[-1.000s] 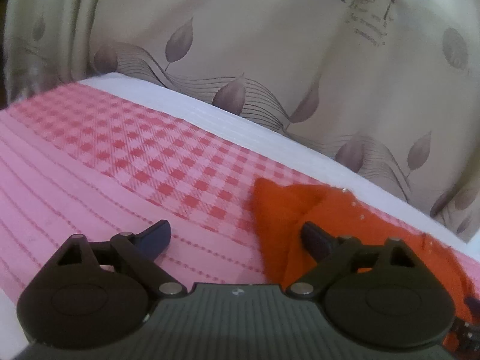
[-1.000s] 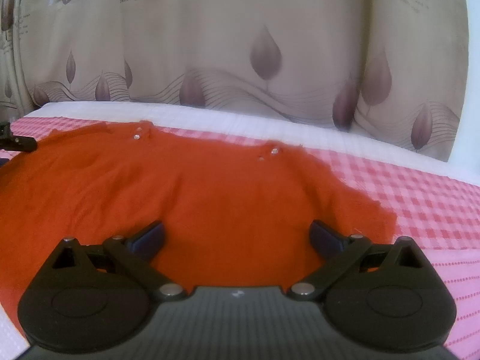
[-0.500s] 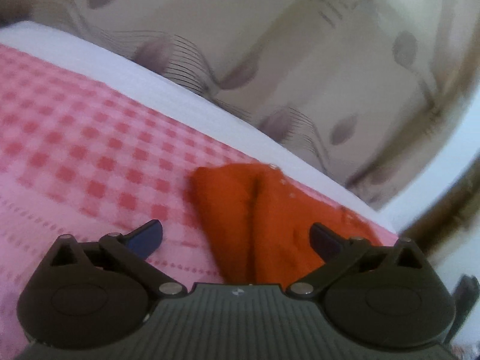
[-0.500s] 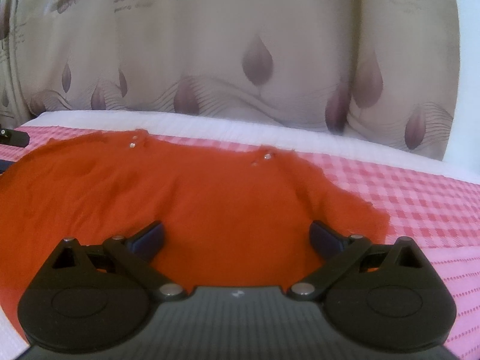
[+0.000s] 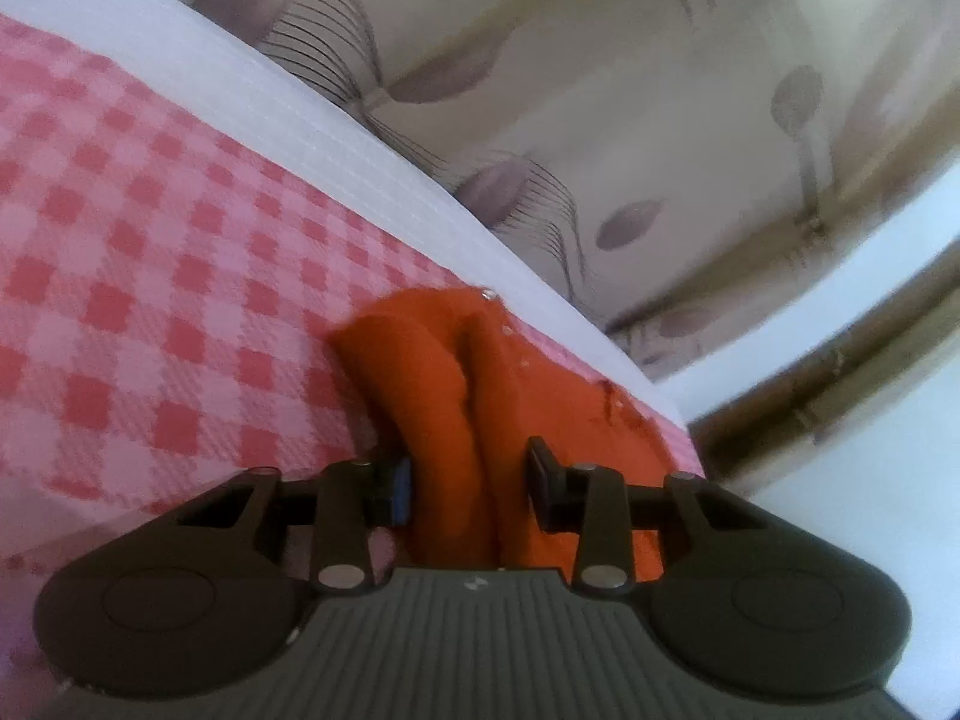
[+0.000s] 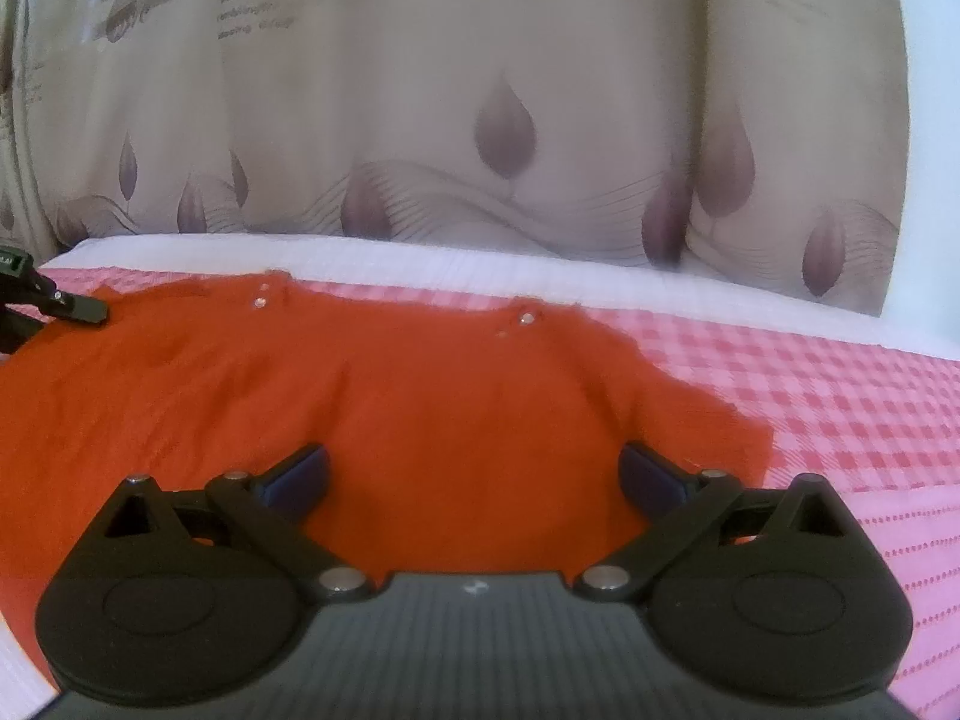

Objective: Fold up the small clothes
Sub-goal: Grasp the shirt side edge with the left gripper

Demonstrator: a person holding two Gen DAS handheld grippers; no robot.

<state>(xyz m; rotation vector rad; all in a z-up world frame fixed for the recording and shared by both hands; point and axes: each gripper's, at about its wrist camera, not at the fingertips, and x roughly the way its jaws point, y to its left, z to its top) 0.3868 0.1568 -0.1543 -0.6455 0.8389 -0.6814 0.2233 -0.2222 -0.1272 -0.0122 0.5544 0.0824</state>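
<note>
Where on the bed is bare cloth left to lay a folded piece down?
Bare checked bedcover lies right of the orange garment, up to the white strip below the curtain. More lies left of the bunched sleeve between the left gripper fingers. The middle is covered.

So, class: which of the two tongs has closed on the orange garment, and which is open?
The left tongs: its fingers pinch a bunched fold of the orange garment. The right tongs is spread wide above flat cloth.

garment [image 6: 372,396] flat on bedcover [image 6: 840,384] | my left gripper [image 5: 468,480] at its left edge, fold between fingers | my right gripper [image 6: 474,474] over its near middle | curtain [image 6: 480,90] behind bed
</note>
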